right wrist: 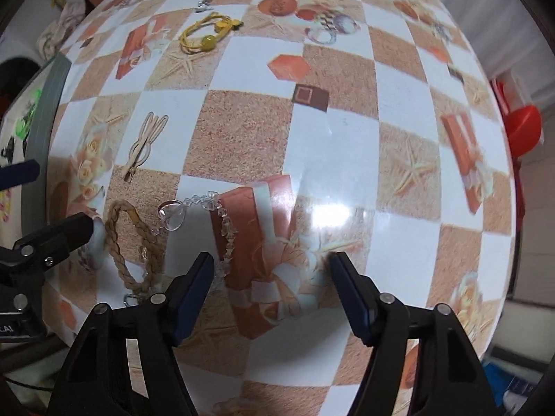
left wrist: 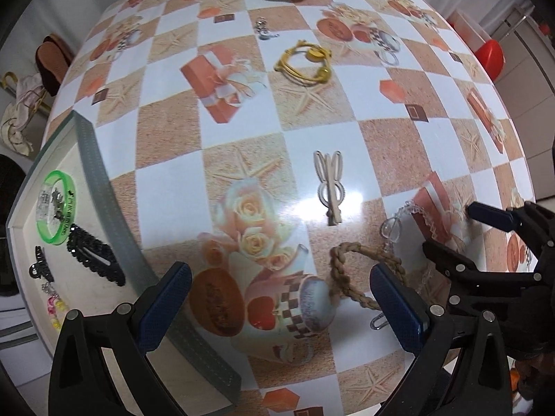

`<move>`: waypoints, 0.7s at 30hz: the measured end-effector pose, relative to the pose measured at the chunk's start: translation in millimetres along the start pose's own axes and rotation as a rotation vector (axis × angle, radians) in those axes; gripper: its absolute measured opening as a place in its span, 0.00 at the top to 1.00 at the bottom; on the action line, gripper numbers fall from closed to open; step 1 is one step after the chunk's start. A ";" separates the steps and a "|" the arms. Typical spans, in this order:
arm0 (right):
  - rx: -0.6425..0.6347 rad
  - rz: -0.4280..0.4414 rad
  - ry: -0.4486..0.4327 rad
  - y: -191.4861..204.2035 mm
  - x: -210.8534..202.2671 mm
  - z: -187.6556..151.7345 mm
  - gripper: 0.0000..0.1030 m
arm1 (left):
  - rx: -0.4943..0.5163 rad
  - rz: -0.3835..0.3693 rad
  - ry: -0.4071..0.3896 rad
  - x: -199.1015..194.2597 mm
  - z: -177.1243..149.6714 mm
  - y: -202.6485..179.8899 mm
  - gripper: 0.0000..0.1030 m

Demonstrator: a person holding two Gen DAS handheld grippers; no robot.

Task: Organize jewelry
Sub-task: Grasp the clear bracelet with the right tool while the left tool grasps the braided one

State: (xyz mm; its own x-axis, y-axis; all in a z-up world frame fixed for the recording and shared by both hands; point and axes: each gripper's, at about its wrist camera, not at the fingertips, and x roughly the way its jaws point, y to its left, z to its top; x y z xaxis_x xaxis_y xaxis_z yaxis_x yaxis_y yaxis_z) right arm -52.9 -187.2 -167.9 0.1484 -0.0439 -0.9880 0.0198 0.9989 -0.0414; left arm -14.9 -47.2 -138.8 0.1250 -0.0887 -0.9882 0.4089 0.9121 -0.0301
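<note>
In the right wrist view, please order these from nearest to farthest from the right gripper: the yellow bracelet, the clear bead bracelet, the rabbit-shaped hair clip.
From the right gripper:
1. clear bead bracelet, beside its left finger.
2. rabbit-shaped hair clip, farther up-left.
3. yellow bracelet, near the table's far side.

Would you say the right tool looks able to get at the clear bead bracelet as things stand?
Probably yes. The right tool hangs open just above the table, and the bead bracelet runs right by its left finger. Only the braided cord lies nearby, off to the side.
</note>
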 end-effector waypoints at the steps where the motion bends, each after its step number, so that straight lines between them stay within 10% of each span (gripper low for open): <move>1: -0.002 -0.006 -0.003 -1.2 -0.3 -0.5 0.31 | 0.003 -0.004 0.004 1.2 0.1 -1.7 0.00; 17: 0.027 -0.006 -0.010 -28.5 -0.1 -4.8 0.54 | 0.040 -0.032 0.059 25.2 -4.0 -34.8 0.19; 21: 0.034 0.010 0.001 -23.7 1.1 -0.7 0.57 | 0.061 -0.040 0.046 20.9 -1.9 -45.2 0.37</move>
State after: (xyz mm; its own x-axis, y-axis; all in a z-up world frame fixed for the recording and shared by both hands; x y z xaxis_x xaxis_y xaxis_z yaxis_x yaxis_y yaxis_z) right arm -53.8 -210.9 -168.1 0.1473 -0.0335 -0.9885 0.0514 0.9983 -0.0262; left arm -32.5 -89.5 -158.4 0.0662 -0.1044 -0.9923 0.4672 0.8820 -0.0616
